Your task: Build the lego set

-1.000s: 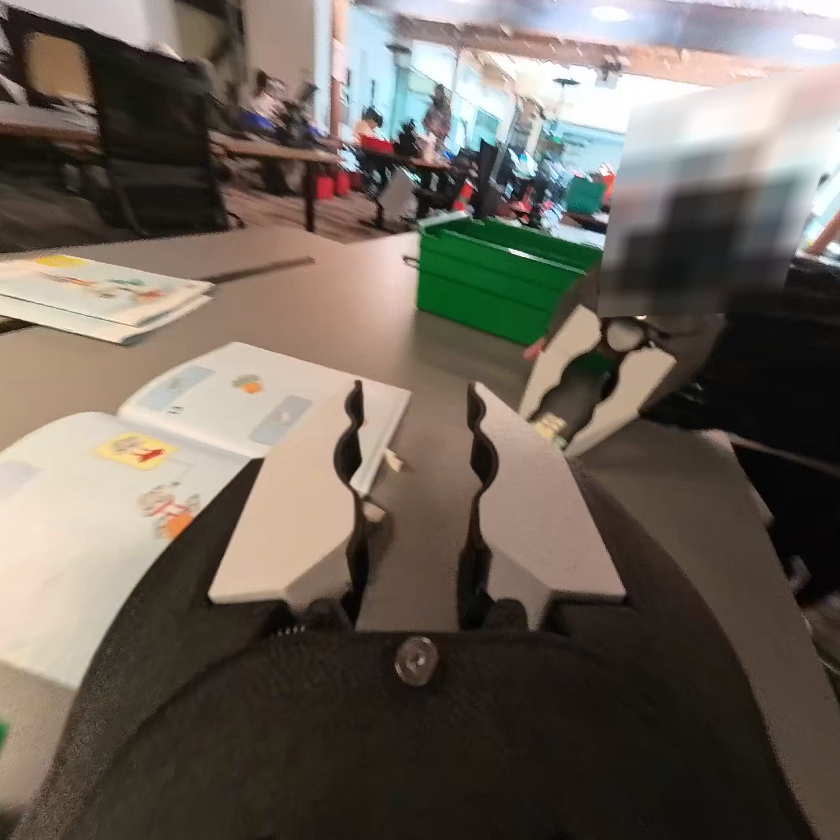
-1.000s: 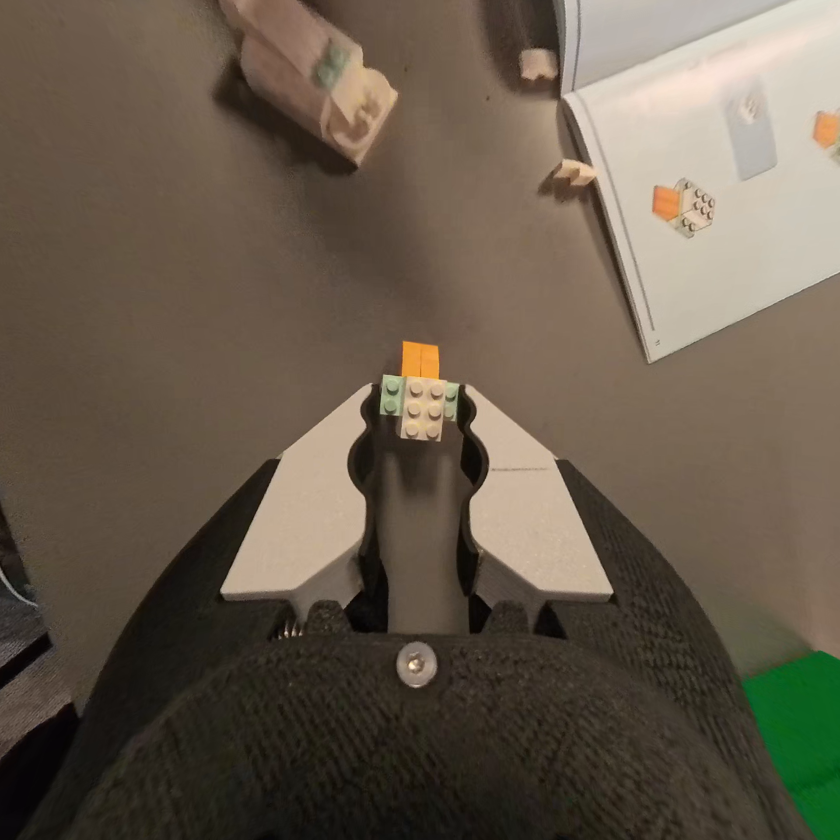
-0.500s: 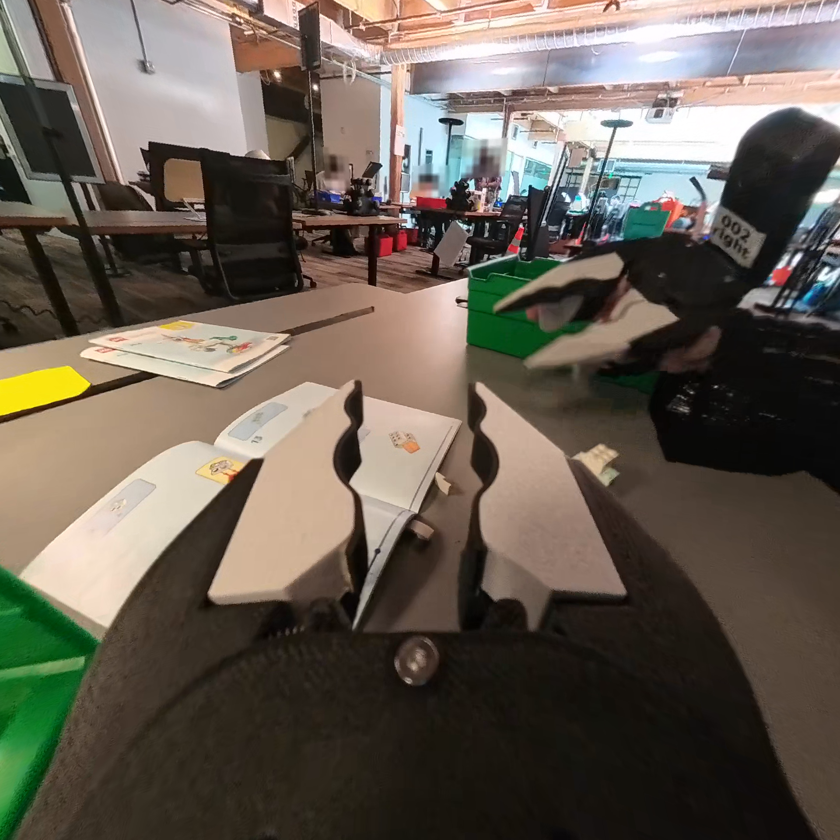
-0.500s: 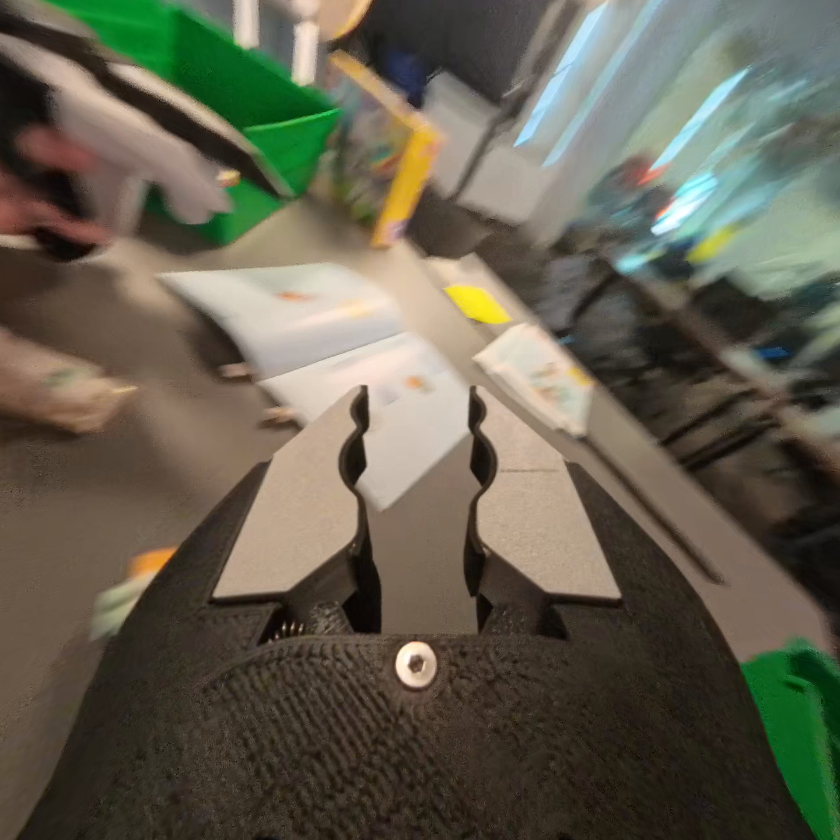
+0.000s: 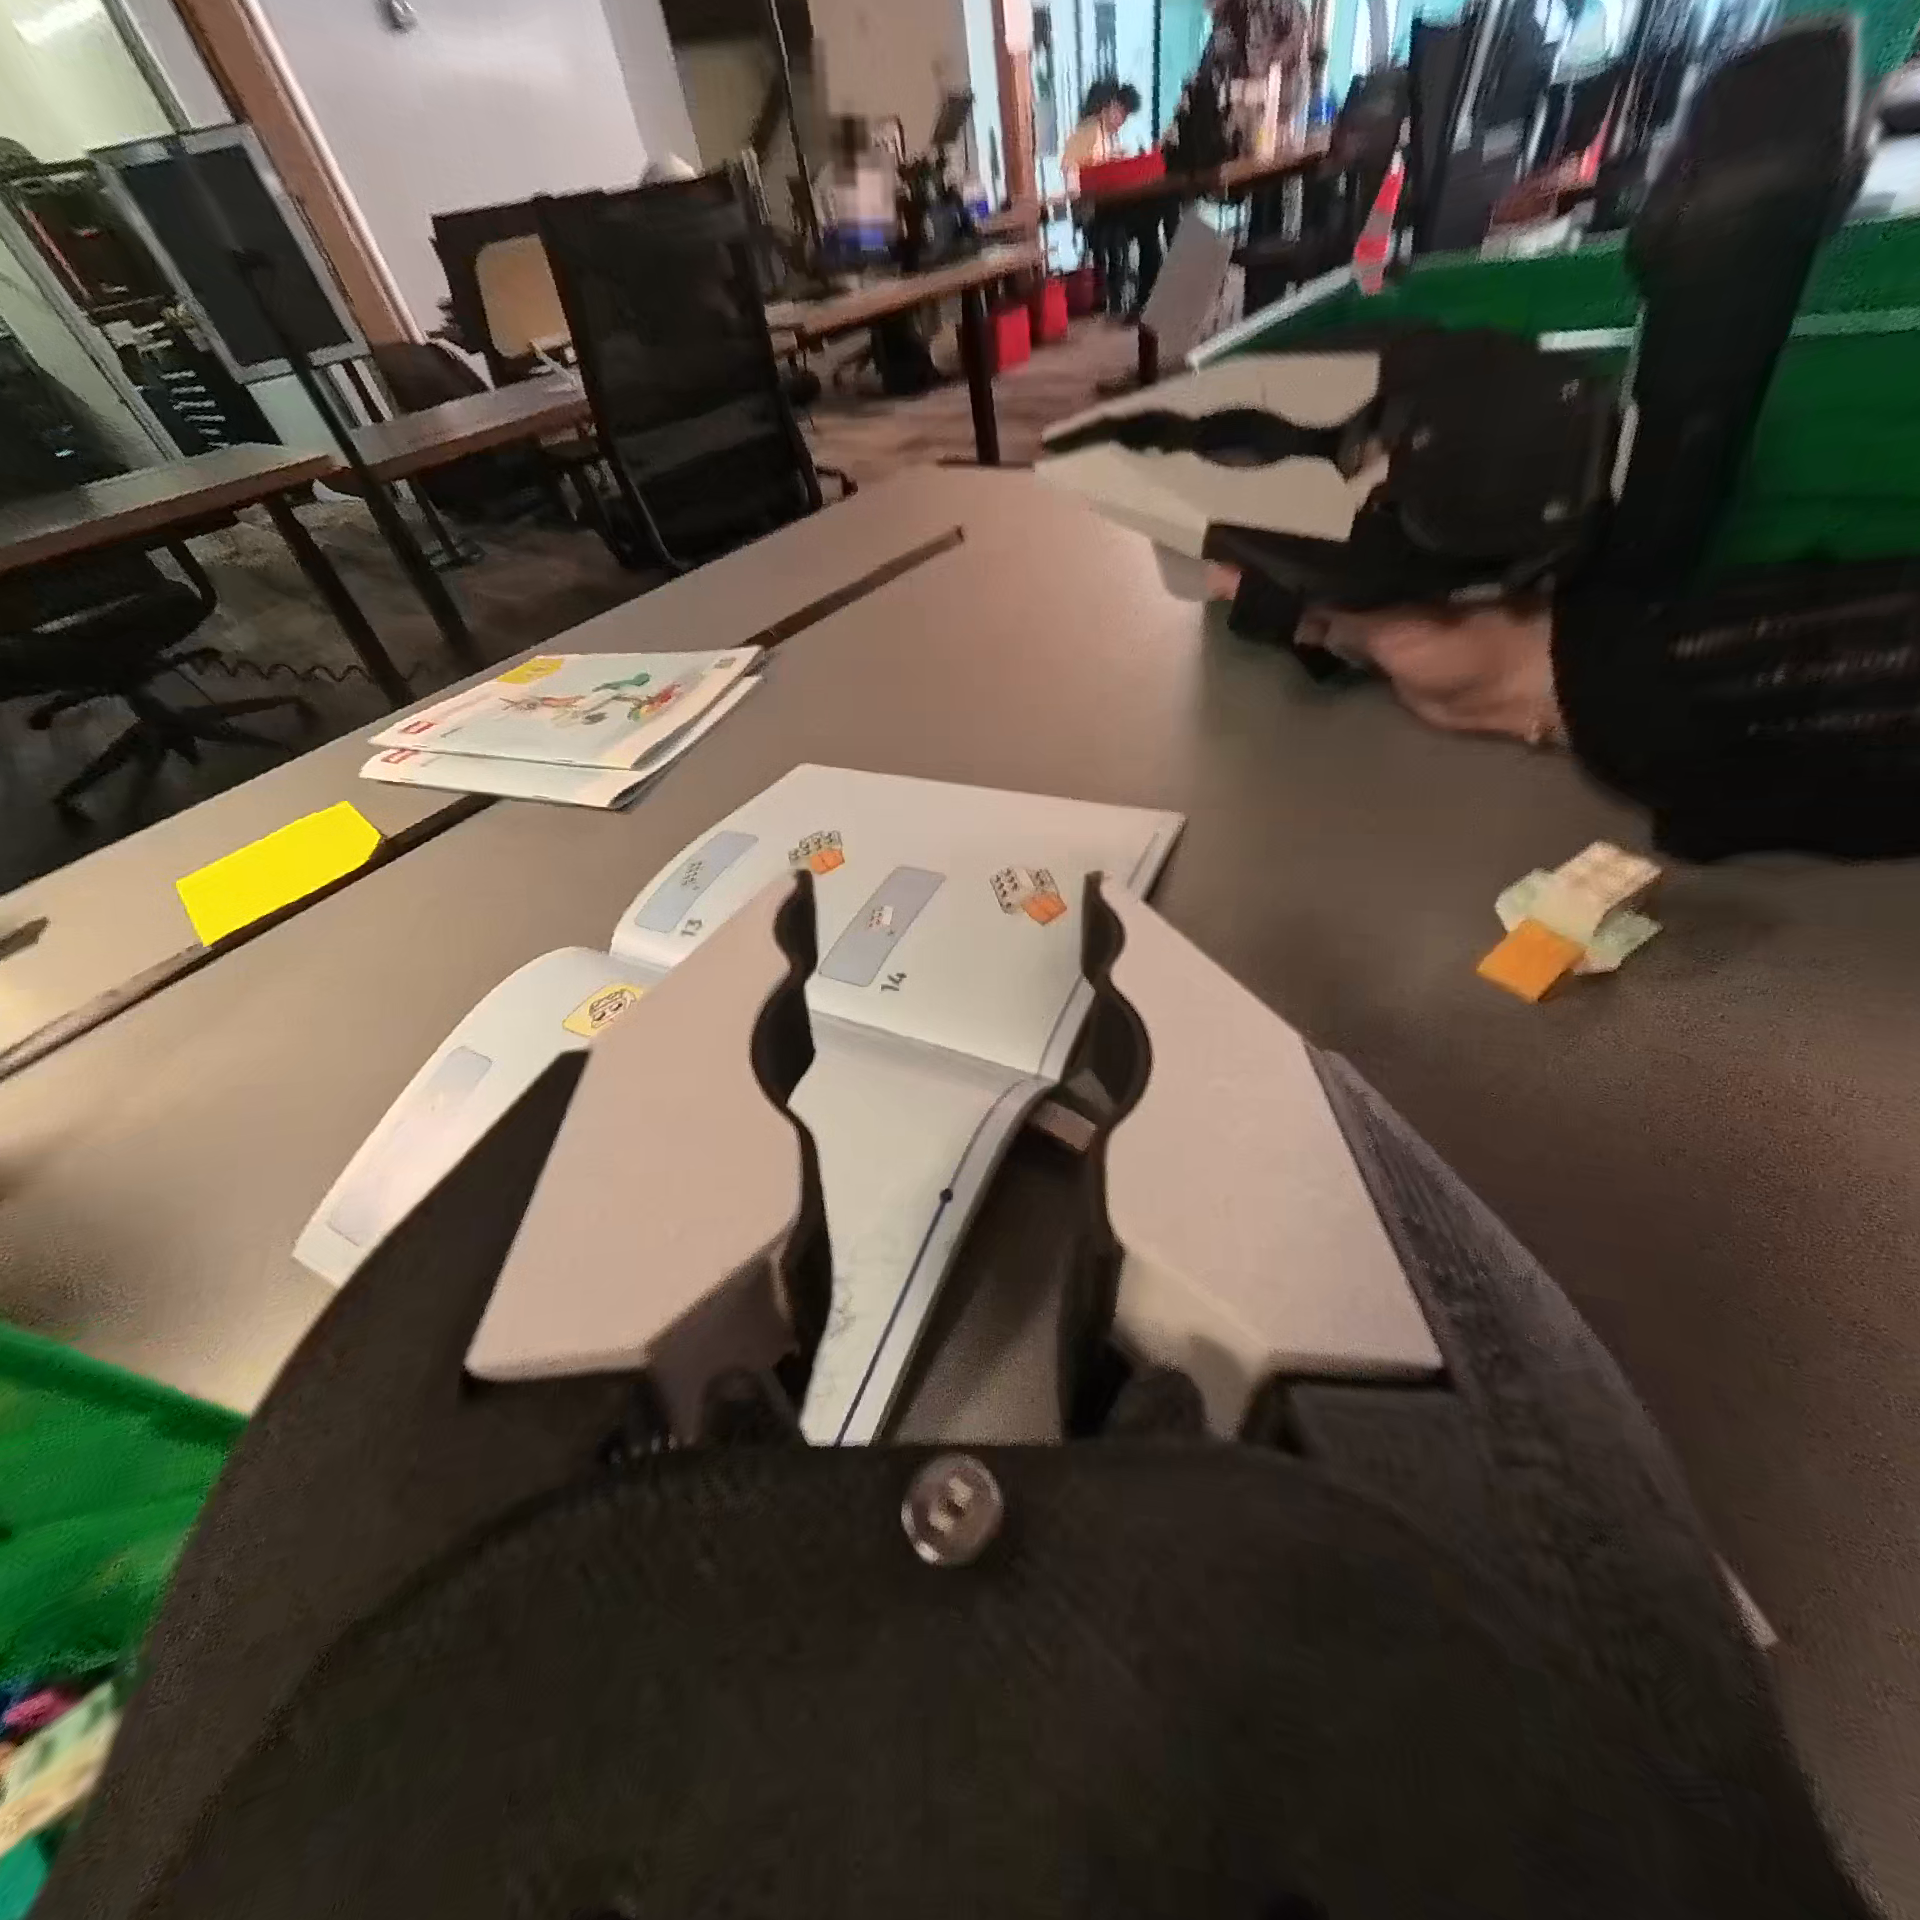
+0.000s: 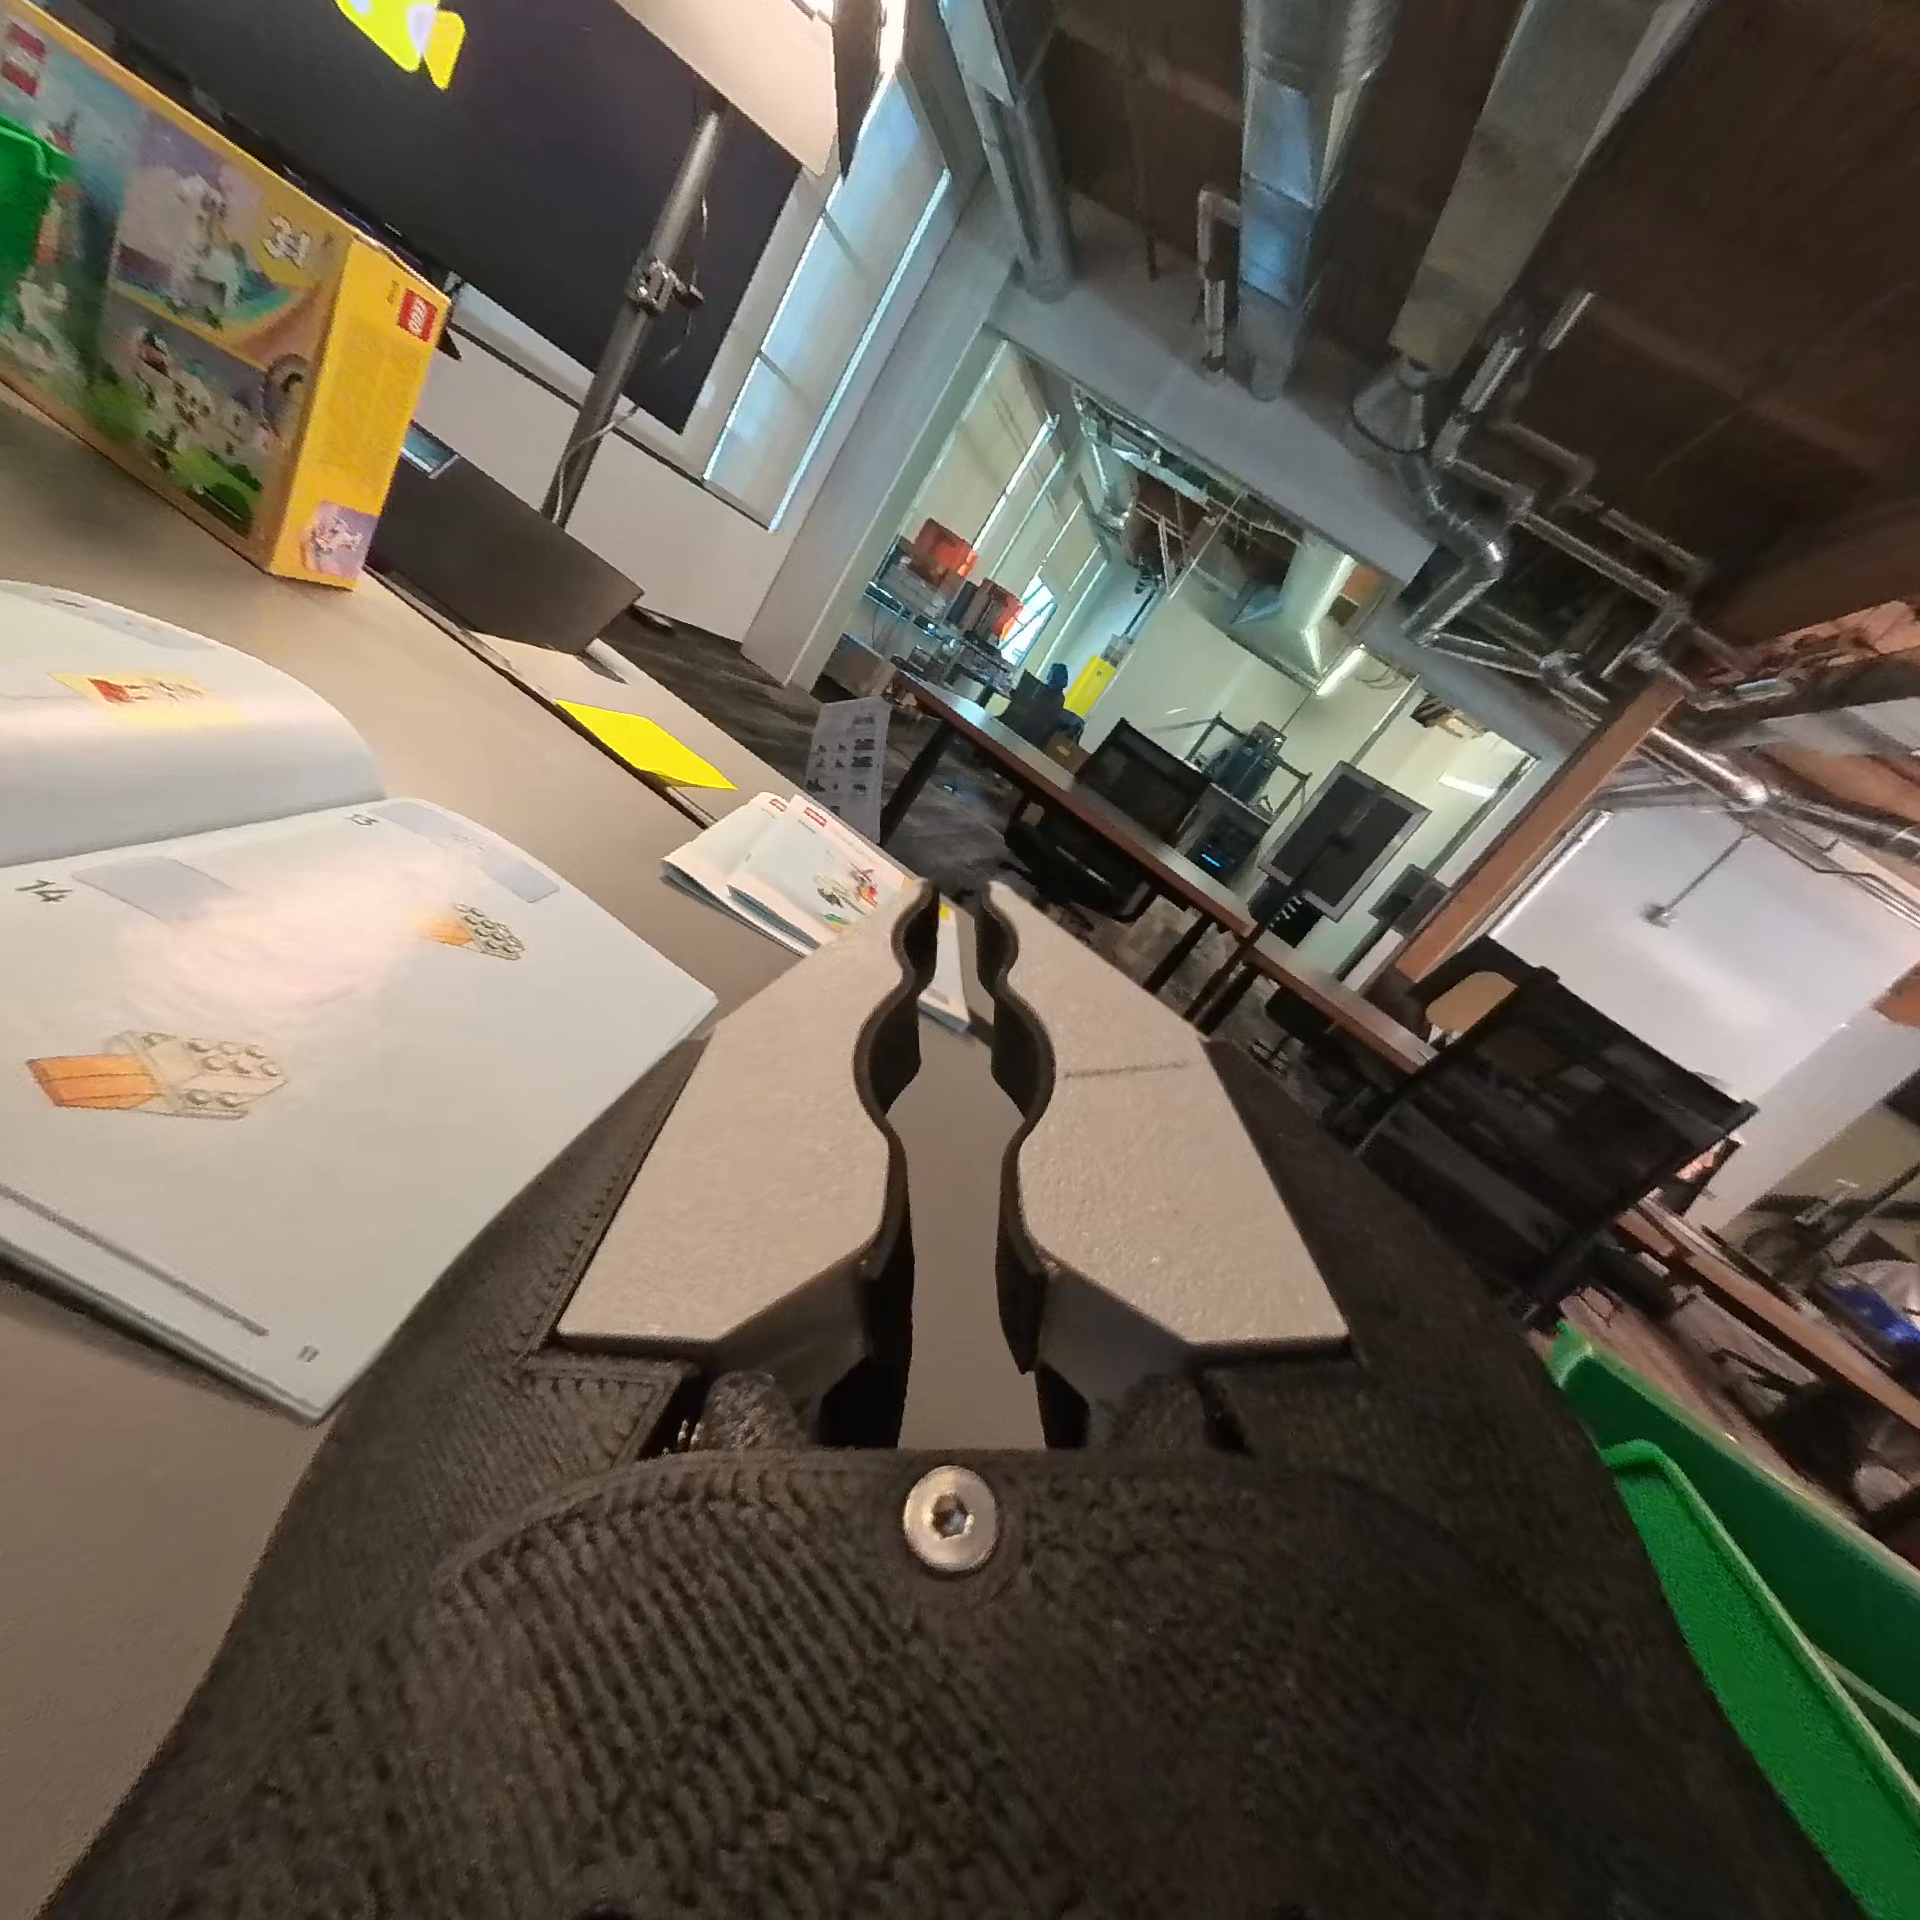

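Observation:
A small lego assembly (image 5: 1569, 914), white and pale green with an orange piece, lies on the grey table (image 5: 1558, 1195) to the right of my left gripper. My left gripper (image 5: 945, 894) is open and empty, low over the open instruction booklet (image 5: 904, 935). A small tan piece (image 5: 1060, 1127) lies by the booklet's edge, beside the right finger. My right gripper (image 6: 954, 904) is shut with nothing between its fingers, tilted and raised off the table beside the booklet (image 6: 312, 1039). It also shows in the left wrist view (image 5: 1081, 468), held in a hand at the far right.
A green bin (image 5: 83, 1455) is at my lower left, another green bin (image 6: 1766, 1558) at the right gripper's right. Closed booklets (image 5: 561, 727), a yellow note (image 5: 275, 868) and a yellow lego box (image 6: 208, 343) lie on the table. The left gripper's tips are roughly 20 cm from the right gripper's.
My right gripper let go of the lego assembly, lifted away, swung level and closed its fingers. My left gripper drew back over the booklet and stays open.

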The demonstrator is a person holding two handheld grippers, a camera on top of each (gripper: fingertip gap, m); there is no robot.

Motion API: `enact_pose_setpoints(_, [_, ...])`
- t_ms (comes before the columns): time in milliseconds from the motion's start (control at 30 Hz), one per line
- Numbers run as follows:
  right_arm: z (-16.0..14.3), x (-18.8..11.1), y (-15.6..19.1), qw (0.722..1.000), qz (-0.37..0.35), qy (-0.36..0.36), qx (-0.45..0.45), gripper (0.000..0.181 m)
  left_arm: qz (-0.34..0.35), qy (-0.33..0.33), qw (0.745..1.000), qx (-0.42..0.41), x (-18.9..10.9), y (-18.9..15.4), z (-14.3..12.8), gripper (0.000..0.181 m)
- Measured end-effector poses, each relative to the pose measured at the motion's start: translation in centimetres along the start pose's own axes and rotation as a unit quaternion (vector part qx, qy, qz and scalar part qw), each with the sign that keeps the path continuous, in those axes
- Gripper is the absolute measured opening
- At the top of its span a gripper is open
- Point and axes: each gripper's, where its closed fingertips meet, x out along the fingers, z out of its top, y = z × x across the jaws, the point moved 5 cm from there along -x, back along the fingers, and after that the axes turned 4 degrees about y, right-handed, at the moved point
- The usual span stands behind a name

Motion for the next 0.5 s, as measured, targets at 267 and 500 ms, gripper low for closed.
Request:
enact_pose_setpoints(267, [0.5,-0.5,0.7,1.000,0.012,-0.013,-0.011,0.005,-0.101,0.115,0.985,0.074,4.4,-4.1,2.1,0.052])
enact_pose_setpoints(500, [0.9,-1.3,0.6,1.000,0.013,-0.022,-0.004,0.004,-0.168,0.270,0.939,0.128,10.1,-5.1,0.2,0.044])
